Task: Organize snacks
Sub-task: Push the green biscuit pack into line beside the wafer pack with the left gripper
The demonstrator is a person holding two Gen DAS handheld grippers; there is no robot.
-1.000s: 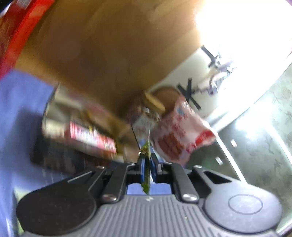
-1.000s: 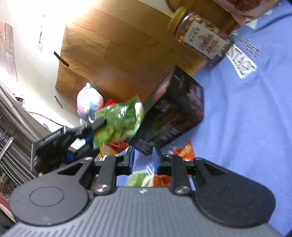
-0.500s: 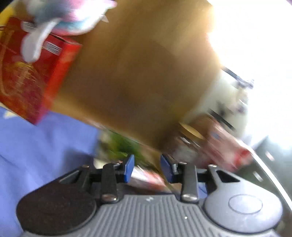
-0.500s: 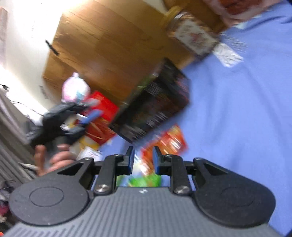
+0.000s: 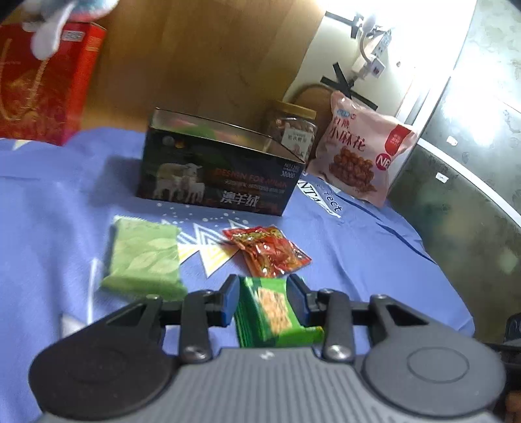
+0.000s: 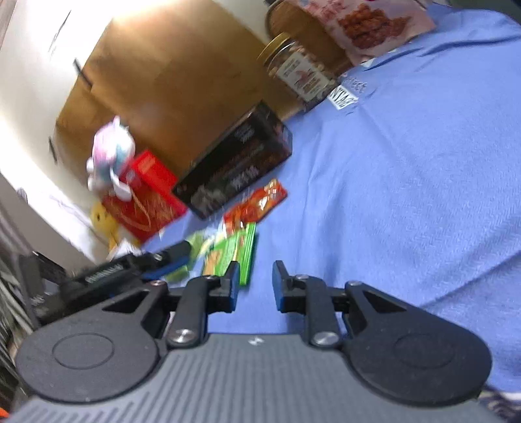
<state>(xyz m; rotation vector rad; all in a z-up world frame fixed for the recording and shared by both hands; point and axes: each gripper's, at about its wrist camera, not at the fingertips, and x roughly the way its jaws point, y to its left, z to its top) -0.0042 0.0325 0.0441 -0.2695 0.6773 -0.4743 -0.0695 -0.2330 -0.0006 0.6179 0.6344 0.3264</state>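
The scene is viewed by the left wrist camera from low and close over the blue cloth [image 5: 358,247], facing the dark tin box [image 5: 218,166]. The same box [image 6: 237,166] is seen by the tilted right wrist camera from farther right.

Hidden, cropped and blurred parts

The green packet [image 5: 275,312] ran under the left hand-held gripper [image 5: 263,297] body, its near end unseen. The red box [image 5: 42,84] and plush toy [image 5: 65,13] were cut by the frame's edge. In the right view, motion blur smeared the black tin [image 6: 237,162] print and jar [image 6: 299,75] label; the pink bag [image 6: 368,19] was cropped at the top.
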